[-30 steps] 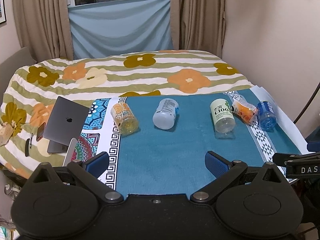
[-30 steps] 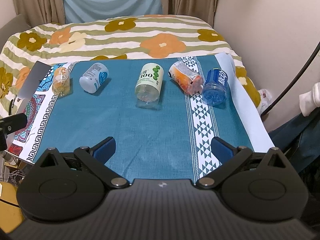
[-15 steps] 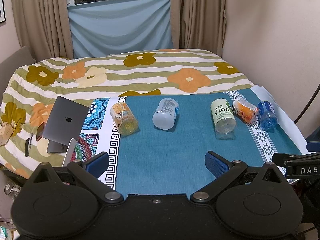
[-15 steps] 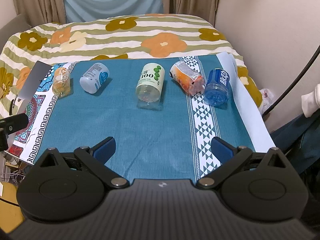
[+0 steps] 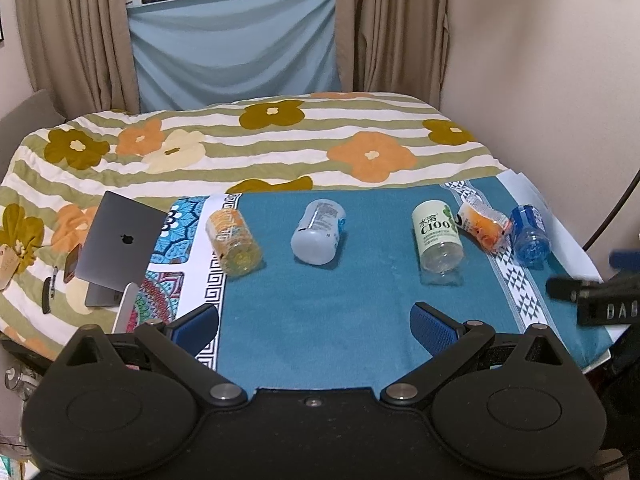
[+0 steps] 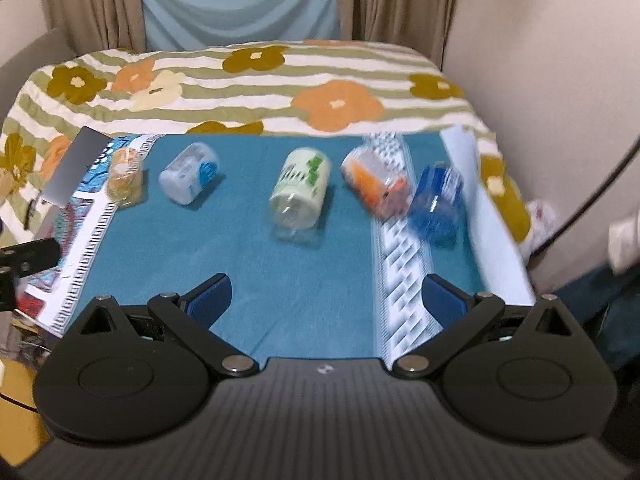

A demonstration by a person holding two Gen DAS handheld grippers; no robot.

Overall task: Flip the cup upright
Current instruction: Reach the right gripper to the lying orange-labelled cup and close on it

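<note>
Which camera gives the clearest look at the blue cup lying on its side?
The left wrist view: the blue cup is sharp there, near the mat's right edge. The right wrist view shows it larger but smeared by motion blur.

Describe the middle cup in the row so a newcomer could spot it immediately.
Find the teal cloth spread over the floral bedspread. Five cups lie on their sides across it; the third from either end is the pale green cup, the only one printed "C100" with green leaves.

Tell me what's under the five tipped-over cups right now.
All five, including the green-label cup and blue cup, lie on the teal cloth, which rests on the floral blanket. What's beneath that is covered.
</note>
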